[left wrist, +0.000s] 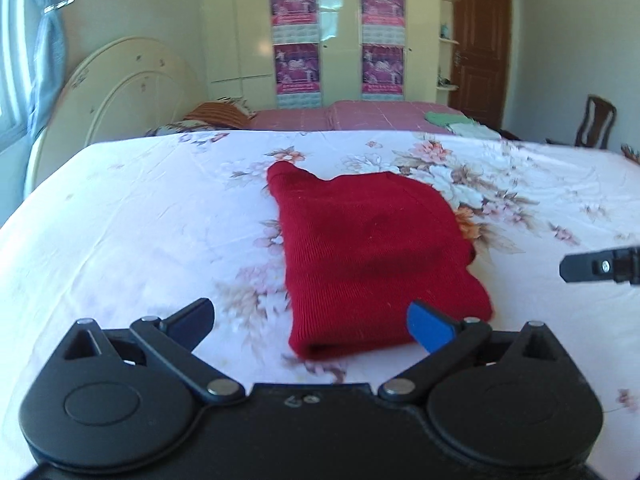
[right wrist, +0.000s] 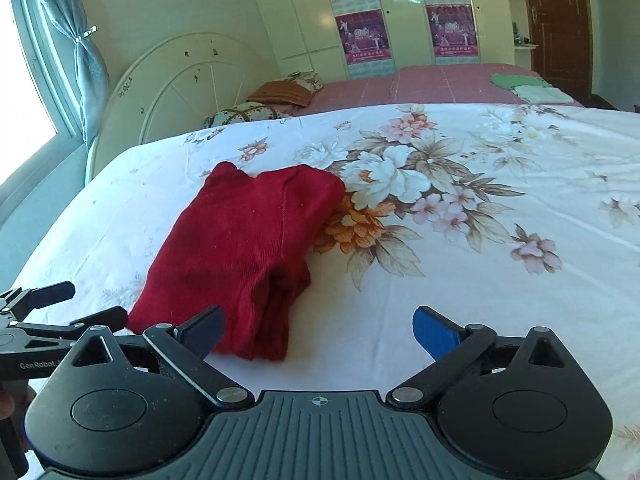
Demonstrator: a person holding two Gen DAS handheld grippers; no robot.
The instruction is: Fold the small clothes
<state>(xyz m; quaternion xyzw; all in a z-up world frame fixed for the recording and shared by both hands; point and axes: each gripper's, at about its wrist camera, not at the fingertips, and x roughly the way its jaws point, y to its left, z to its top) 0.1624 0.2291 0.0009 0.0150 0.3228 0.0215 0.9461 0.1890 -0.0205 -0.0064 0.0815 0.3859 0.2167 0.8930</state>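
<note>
A dark red knitted garment [left wrist: 368, 248] lies folded into a compact stack on the floral bedsheet [left wrist: 132, 232]. My left gripper [left wrist: 310, 324] is open and empty, just short of the garment's near edge. My right gripper [right wrist: 318, 330] is open and empty, to the right of the garment [right wrist: 244, 248], with its left finger in front of the garment's near edge. One right finger [left wrist: 596, 266] shows at the right edge of the left wrist view. The left gripper [right wrist: 60, 308] shows at the left edge of the right wrist view.
The floral sheet [right wrist: 460, 240] covers the near bed. Behind it is a second bed with a pink cover [right wrist: 436, 84], folded green and white clothes [right wrist: 520, 86] and pillows [right wrist: 280, 94]. A white headboard [right wrist: 180, 88], a wardrobe [left wrist: 340, 32], a door [left wrist: 480, 36] and a chair [left wrist: 596, 120] stand beyond.
</note>
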